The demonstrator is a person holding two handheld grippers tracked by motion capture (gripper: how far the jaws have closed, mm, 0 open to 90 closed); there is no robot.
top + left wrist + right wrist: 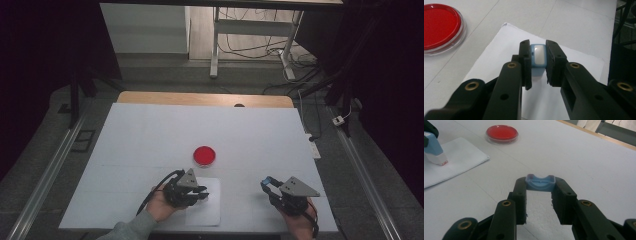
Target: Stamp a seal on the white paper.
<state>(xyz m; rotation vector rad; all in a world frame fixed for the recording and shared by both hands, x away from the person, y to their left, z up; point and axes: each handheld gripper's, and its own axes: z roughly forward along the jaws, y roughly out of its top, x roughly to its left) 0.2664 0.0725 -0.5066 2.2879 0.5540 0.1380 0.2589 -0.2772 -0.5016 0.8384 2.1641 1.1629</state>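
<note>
Now keep the left gripper [538, 63] clamped on the blue stamp [538, 58], pressing squarely onto the white paper [579, 65] near the tabletop's near edge, while the right gripper [540, 192] grips its blue cap [540, 183].

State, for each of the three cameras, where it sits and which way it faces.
High view: above the near table edge, facing forward and down; forearms, both grippers.
Left gripper view: rides the left gripper, facing paper sheet; jaws clamp the stamp.
Right gripper view: rides the right gripper, holding the blue cap.
Shared: red dish.
</note>
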